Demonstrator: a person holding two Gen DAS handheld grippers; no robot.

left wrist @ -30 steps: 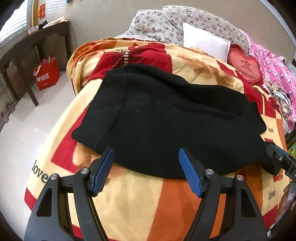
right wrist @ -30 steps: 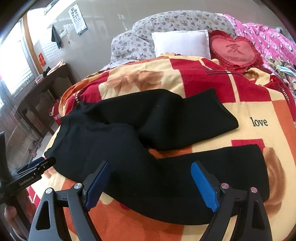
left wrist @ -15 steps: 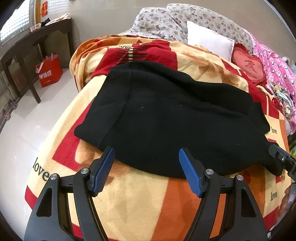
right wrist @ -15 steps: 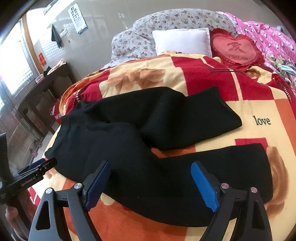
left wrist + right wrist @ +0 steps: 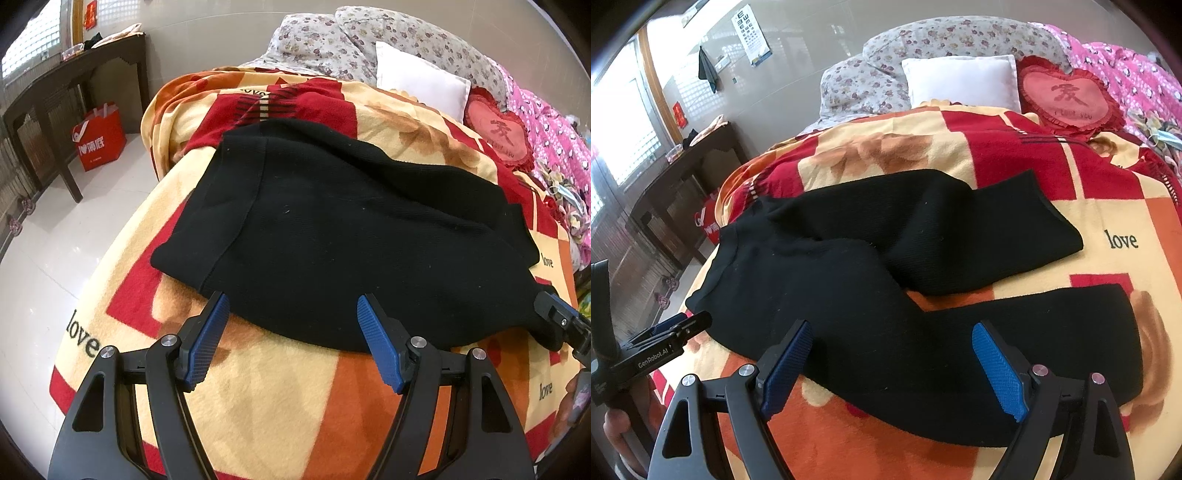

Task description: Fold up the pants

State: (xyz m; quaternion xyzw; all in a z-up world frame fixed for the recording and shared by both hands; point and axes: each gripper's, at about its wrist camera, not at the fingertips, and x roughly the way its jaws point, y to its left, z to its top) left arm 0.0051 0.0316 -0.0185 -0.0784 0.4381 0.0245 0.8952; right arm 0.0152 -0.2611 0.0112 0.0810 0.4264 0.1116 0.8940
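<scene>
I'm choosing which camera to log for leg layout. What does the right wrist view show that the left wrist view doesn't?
Only the right wrist view shows both legs spread apart, the far leg and the near leg, plus the eye chart. Only the left wrist view shows the waistband close up and the whole red bag. Both show the pants, the blanket, the white pillow and both grippers open, left and right.

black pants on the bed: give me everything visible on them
The black pants look like a ribbed knit, with a stitched waistband toward the bed's left edge. They lie unfolded on the patterned blanket, legs splayed in a V, the far leg slightly rumpled. Both the left gripper and right gripper are open at the near edge, gripping nothing.
</scene>
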